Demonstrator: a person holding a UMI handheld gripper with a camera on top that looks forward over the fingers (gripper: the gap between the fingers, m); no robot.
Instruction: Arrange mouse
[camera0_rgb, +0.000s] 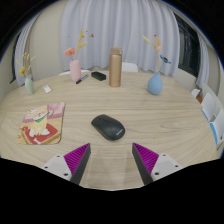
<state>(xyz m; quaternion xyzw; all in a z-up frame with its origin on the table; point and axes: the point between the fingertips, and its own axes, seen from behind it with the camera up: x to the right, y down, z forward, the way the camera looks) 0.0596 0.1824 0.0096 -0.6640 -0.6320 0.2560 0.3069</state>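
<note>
The claw (110, 163) hangs released over the pale wooden desk (170, 115), its two fingers spread wide with nothing between them. Just ahead of the fingers lies the black mouse (108, 126), resting on the desk on its own — apart from both fingertips. Off to the left of it sits a pink mat (43, 122) with a small figure printed on it. Beyond the mouse, near the curtain, stand a copper bottle (115, 67), a pink vase (75, 68) and a blue vase (155, 84).
</note>
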